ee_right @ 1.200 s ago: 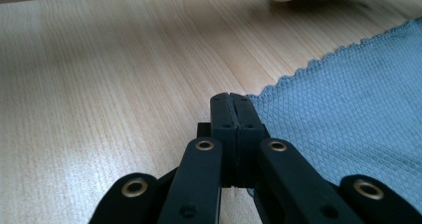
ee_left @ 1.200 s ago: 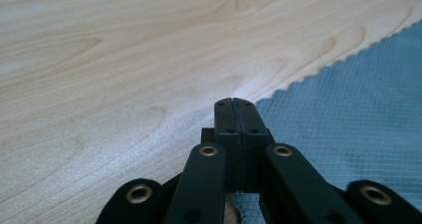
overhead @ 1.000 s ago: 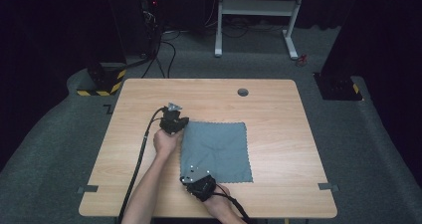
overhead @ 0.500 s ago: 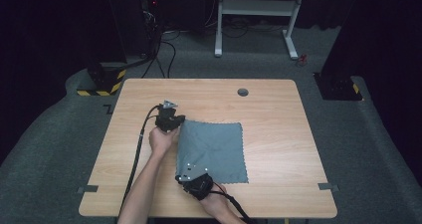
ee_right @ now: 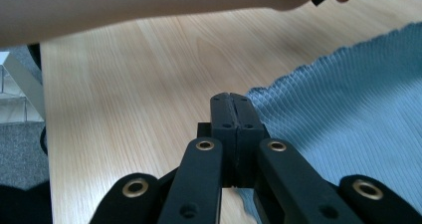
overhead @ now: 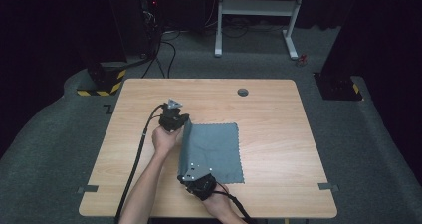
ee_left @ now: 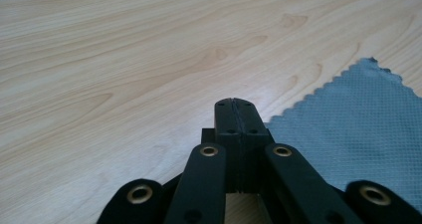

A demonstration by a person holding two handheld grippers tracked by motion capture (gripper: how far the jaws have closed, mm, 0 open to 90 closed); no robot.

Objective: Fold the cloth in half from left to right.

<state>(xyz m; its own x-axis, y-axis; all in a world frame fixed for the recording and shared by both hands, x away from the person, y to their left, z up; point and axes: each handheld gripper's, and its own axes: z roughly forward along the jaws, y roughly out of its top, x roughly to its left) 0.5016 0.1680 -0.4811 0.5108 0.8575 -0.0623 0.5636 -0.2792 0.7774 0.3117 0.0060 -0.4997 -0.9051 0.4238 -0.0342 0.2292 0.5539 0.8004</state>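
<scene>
High view: grey cloth (overhead: 214, 152) lies mid-counter (overhead: 278, 134); its left edge stands lifted — left tongs (overhead: 175, 120) at the cloth's far-left corner, right tongs (overhead: 198, 183) at its near-left, likely for folding.
Left gripper view: left tongs closed, pinching the cloth's corner.
Right gripper view: right tongs closed on the cloth's edge.

Dark lab, equipment rack (overhead: 149, 15), floor cables (overhead: 164, 50)

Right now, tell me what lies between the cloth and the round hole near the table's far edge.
Nothing: in the high view, bare wood runs from the grey cloth to the round hole.
</scene>
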